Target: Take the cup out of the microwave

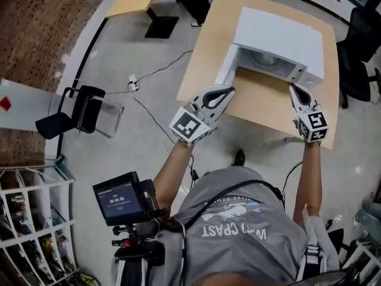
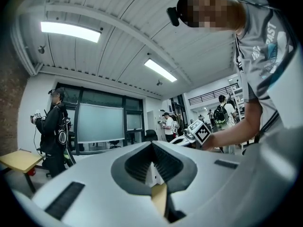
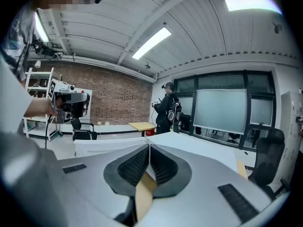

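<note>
1. The left gripper [image 2: 152,144] has its two jaws pressed together at the tips. Nothing stands between the ribbed pads, so it grasps nothing.
2. The right gripper [image 3: 148,146] is in the same state: its jaws meet at the tips and are empty.
3. In the head view both grippers are over the near part of the tan table [image 1: 262,106], and their tips point away from the person, toward the microwave [image 1: 280,37].
4. The left tips are just beside the near end of the open door [image 1: 228,64]. The right tips are just beside the front right corner of the microwave. Whether either one touches it, I cannot tell.
5. The open cavity lies between the two grippers and a little beyond their tips. Neither pair of jaws is inside it.
6. A pale round shape [image 1: 266,57] lies inside the cavity. I cannot tell whether it is the cup or only the turning plate, so the cup's direction and long axis cannot be read.
7. The microwave is a white box standing on the table. Its long axis runs across the table, from left to right in the head view, and its opening faces the person.
8. The door is swung out at the left side of the opening, with its free end toward the person.
</note>
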Motion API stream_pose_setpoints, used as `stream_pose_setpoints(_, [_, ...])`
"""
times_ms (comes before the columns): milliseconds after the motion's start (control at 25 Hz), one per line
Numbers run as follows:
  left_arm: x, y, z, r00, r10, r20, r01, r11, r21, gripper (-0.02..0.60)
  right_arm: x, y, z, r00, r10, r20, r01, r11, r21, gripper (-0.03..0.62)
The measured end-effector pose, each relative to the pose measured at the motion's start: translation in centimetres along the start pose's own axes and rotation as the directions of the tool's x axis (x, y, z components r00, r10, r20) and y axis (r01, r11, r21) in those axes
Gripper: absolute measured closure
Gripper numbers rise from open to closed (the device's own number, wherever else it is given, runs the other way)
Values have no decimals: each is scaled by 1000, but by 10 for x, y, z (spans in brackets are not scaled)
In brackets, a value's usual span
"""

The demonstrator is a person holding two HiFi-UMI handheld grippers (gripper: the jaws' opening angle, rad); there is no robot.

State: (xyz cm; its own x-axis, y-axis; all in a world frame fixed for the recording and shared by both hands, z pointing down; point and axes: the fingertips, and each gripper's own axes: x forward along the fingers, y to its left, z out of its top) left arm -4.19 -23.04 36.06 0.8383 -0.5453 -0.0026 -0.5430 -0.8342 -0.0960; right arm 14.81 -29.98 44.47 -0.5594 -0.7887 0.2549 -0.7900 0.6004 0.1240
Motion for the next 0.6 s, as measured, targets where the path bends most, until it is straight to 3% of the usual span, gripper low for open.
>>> stream_pose_setpoints(360, [7,8,-17,998,29,-48,-31,998,-46,538,57,-22,-49,996,41,-74,-38,999,34,582])
stream_pose_setpoints(480, [7,10,-16,1000,26,-8,-26,1000,-10,540,74,-27,-65,994,44,-97,-40,998,42,582])
stream_pose_setpoints(600, [5,11,-17,999,47,12,-46,998,-45,540,90,-31,-81,992,41,-116,-34,998,60,581])
